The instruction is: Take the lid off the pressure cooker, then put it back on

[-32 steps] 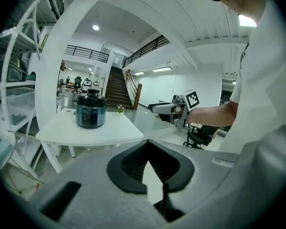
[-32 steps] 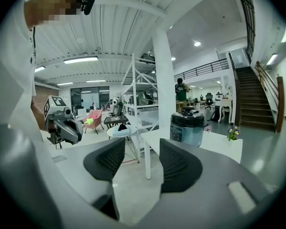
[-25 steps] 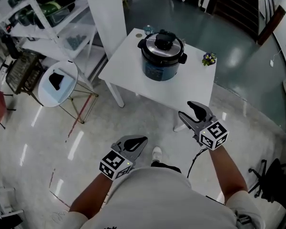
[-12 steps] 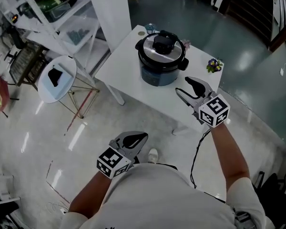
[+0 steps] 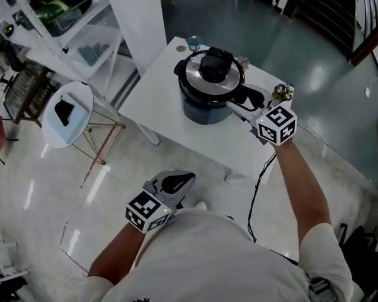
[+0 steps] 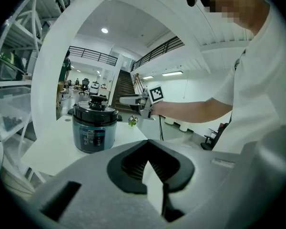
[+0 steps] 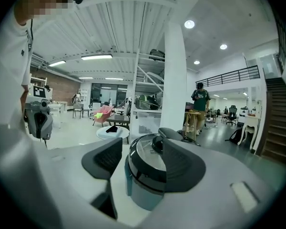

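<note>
Now my right gripper (image 5: 242,99) is opening its jaws just beside the pressure cooker (image 5: 198,109), which stands on the white table (image 5: 154,99) with its lid (image 5: 195,77) on; nothing is pinched. My left gripper (image 5: 176,182) hangs near my body, jaws pressed together and empty.

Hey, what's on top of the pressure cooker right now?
Its silver lid sits on the pressure cooker, with a black knob in the middle. The lid covers the inside, so any contents cannot be seen.
</note>
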The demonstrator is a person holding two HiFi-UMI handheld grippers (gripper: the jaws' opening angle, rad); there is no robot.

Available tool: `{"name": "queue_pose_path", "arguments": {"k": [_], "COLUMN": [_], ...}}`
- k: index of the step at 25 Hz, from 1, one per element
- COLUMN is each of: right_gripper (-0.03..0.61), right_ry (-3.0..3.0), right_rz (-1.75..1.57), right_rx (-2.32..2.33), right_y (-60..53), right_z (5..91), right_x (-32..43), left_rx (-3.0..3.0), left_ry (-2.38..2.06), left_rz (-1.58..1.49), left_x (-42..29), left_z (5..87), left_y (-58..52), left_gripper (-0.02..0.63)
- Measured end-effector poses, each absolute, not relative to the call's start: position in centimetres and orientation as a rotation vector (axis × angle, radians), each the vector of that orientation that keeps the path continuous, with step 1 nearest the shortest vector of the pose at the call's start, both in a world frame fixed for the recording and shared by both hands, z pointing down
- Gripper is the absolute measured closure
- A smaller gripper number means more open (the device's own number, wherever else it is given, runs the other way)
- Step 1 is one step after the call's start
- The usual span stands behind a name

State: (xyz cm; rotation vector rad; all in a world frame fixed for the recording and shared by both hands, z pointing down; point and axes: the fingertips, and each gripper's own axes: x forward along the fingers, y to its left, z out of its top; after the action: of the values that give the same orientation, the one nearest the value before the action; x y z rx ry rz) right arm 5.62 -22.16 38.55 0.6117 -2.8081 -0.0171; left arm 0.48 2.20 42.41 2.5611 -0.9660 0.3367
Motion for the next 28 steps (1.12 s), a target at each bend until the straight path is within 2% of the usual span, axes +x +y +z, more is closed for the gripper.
{"name": "queue_pose_path", "arguments": {"k": [13, 28], "right_gripper": [0.265, 0.256], "right_ry": [-2.769, -2.679], "right_rz": [0.031, 0.037], "right_rx": [0.565, 0.394], "right_y": [-32.6, -35.4], "right_z": [38.9, 42.0], "right_x": [0.4, -3.6], "left_rx": [2.586, 2.565], "left_ry": [-0.867, -0.779], "left_rz": [0.359, 0.385], "left_x": [-5.2, -9.6], "left_z": [42.1, 43.6], "left_y": [-5.3, -9.4], "left_gripper": [0.607, 0.607]}}
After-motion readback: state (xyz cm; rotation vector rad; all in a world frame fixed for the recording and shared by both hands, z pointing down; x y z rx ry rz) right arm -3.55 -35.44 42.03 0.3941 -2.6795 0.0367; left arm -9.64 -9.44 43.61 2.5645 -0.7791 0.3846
